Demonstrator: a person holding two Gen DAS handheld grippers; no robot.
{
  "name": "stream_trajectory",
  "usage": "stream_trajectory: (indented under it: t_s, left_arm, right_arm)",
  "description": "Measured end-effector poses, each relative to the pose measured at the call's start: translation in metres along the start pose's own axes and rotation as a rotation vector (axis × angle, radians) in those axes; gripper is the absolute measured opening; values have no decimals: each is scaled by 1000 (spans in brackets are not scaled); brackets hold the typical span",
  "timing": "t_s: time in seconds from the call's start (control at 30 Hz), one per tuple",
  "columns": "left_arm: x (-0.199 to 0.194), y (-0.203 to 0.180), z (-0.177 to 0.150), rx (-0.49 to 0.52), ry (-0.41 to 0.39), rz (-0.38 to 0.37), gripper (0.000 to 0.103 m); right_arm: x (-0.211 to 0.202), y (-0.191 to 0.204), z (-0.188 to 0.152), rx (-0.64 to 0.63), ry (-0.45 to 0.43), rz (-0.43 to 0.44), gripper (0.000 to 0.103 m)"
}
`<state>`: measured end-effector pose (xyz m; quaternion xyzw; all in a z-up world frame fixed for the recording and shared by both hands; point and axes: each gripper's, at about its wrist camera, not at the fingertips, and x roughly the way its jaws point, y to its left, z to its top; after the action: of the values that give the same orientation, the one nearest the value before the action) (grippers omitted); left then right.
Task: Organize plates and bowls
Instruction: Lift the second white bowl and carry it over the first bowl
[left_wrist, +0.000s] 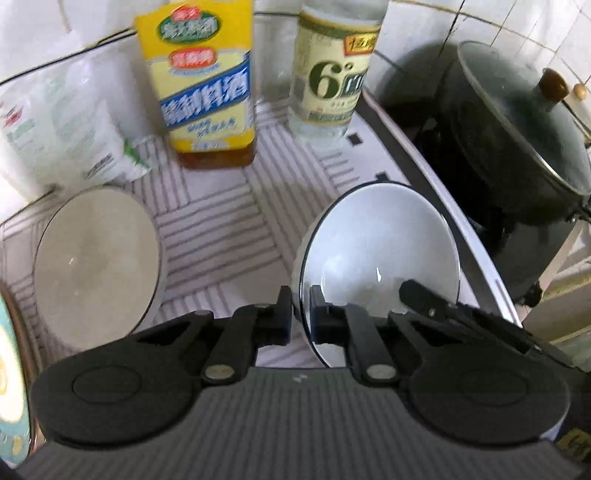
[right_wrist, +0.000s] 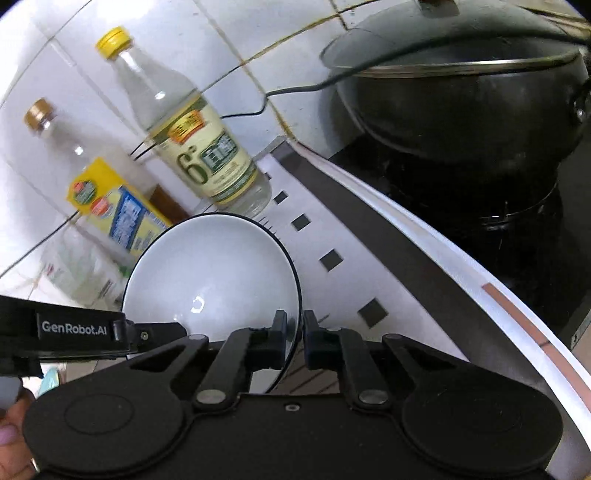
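A white bowl with a dark rim (left_wrist: 380, 254) is held tilted above the striped mat (left_wrist: 221, 221). My left gripper (left_wrist: 300, 314) is shut on its near rim, and my right gripper (right_wrist: 294, 338) is shut on the rim of the same bowl (right_wrist: 210, 273) from the other side; the right gripper also shows in the left wrist view (left_wrist: 424, 299). A second, cream bowl (left_wrist: 99, 258) stands on the mat at the left. A patterned plate edge (left_wrist: 9, 369) shows at the far left.
A yellow-labelled cooking wine bottle (left_wrist: 207, 85) and a clear vinegar bottle (left_wrist: 332, 74) stand at the back by the tiled wall. A white plastic bag (left_wrist: 62, 125) lies back left. A black lidded wok (left_wrist: 517, 140) sits on the stove to the right.
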<state>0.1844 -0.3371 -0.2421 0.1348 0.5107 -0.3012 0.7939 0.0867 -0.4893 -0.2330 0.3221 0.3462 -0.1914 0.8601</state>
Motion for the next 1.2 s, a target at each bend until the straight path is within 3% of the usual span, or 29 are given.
stream_trajectory:
  t_s: [0.5,0.77,1.2]
  left_arm:
    - [-87,31,-33,-67,-30,19,8]
    - [-133,43,-69,-134,-73,1,8]
    - [-159,64,-124,-220,-50,57,8]
  right_arm:
    - [-70,39,-16,-33,-20,115,14]
    - [-116,74,-22,-225,-29,133,14]
    - [-135,101,-49,-343,75,190,15]
